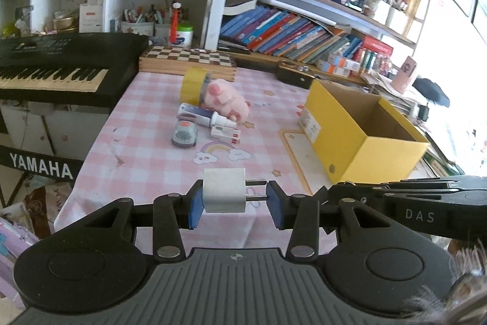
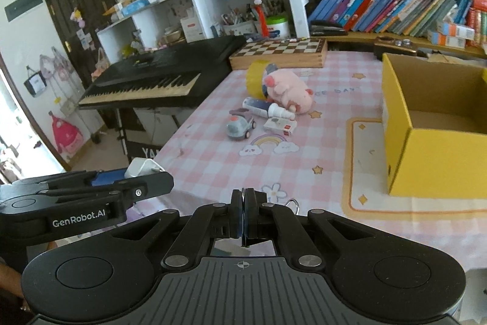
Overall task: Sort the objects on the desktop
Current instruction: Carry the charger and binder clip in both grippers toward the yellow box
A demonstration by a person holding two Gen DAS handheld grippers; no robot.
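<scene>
The table (image 1: 146, 148) has a pink checked cloth and fills the middle of both views. A black keyboard (image 1: 61, 66) sits at the left of the left wrist view. A yellow box (image 1: 362, 130) stands open at the right of that view, on the table. A wooden chess board (image 1: 188, 58) lies at the far end of the table, above the middle.

In front of the chess board is a small pile of things, close together. A pink plush toy (image 1: 225, 101) lies against a yellow tape roll (image 1: 191, 84). Just below them are a white spray bottle (image 1: 201, 114), a small flat box (image 1: 225, 134) and a gray toy car (image 1: 184, 136).

The left gripper (image 1: 232, 198) is at the bottom middle of its view. Its blue fingers (image 1: 194, 206) grip a white plug charger (image 1: 224, 191), held up above the table.

The right gripper (image 2: 243, 215) is at the bottom middle of its view. Its fingers are closed tight together, and I cannot tell if anything is between them.
</scene>
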